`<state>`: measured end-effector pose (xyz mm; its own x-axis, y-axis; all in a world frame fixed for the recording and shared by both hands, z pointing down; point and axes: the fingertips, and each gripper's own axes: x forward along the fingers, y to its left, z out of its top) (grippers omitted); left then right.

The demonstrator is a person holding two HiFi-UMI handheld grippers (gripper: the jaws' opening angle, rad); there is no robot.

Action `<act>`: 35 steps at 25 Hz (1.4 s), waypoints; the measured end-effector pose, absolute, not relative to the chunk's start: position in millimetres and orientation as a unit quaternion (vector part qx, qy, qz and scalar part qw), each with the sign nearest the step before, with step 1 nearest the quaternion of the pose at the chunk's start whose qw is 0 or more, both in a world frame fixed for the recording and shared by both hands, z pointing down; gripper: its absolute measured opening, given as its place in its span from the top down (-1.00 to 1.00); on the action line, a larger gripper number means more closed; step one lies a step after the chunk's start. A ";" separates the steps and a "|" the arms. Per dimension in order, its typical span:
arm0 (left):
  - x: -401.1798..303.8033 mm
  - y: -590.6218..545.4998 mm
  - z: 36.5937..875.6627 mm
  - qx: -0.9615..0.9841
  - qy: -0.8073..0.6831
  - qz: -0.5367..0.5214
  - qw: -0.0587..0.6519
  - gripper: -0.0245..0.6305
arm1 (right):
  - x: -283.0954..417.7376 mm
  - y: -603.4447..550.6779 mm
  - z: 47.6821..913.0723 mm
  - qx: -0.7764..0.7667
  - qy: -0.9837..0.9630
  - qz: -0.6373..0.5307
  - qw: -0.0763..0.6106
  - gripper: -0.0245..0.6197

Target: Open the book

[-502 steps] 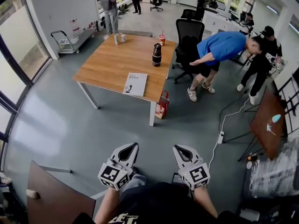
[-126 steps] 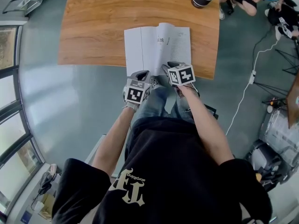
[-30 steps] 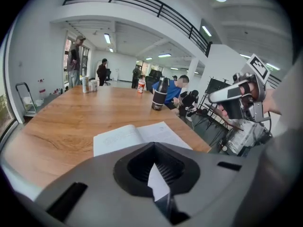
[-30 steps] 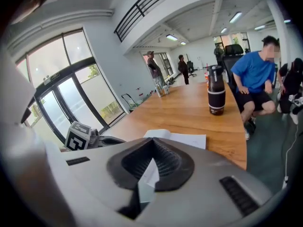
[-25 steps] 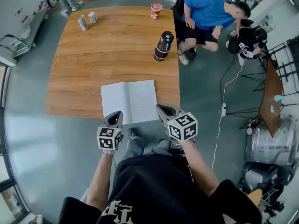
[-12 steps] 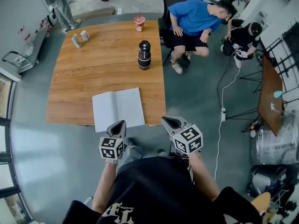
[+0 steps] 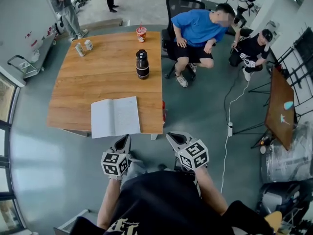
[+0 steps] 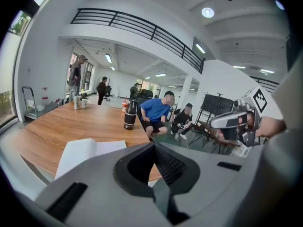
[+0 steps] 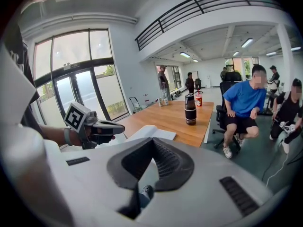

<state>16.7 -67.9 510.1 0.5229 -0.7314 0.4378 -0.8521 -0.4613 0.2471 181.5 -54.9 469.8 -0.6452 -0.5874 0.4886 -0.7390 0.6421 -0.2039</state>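
Observation:
The book (image 7: 115, 117) lies open, white pages up, at the near edge of the wooden table (image 7: 93, 80). Both grippers hang in front of my body, short of the table and apart from the book. My left gripper (image 7: 126, 140) is shut with nothing in it, just below the book's lower right corner. My right gripper (image 7: 172, 136) is also shut and empty, over the grey floor past the table's corner. In the left gripper view the book (image 8: 87, 150) shows beyond the closed jaw tips (image 8: 154, 145). The right gripper view has the book (image 9: 149, 132) beyond its tips (image 9: 152, 143).
A black bottle (image 7: 142, 64), a red cup (image 7: 141, 32) and two cans (image 7: 83, 47) stand farther back on the table. A person in blue (image 7: 198, 28) sits on a chair at its far right, another person (image 7: 252, 48) crouches beyond. A cable with power strip (image 7: 229, 129) lies on the floor.
Both grippers have drawn back from the table's near edge, staying shut. The open book lies unmoved and now sits farther from the jaws. Twenty seconds ago the book was closed.

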 end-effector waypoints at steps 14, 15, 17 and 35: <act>19.6 27.2 508.1 0.796 -0.543 0.105 0.245 0.93 | 194.1 5.0 484.6 0.302 -0.910 0.179 0.220 0.96; 18.6 31.4 508.0 0.794 -0.547 0.105 0.246 0.93 | 193.8 7.9 485.7 0.298 -0.911 0.179 0.221 0.96; 17.5 36.4 507.0 0.790 -0.552 0.106 0.245 0.93 | 193.5 11.7 486.6 0.293 -0.912 0.177 0.224 0.96; -72.8 46.9 484.3 0.794 -0.554 0.097 0.232 0.93 | 123.0 26.8 471.0 0.322 -0.910 0.164 0.202 0.96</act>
<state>-72.8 46.9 484.3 0.3679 -0.8340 0.4112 -0.9243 -0.2797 0.2597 123.0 26.8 471.0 -0.7108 -0.5201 0.4736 -0.6524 0.7391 -0.1675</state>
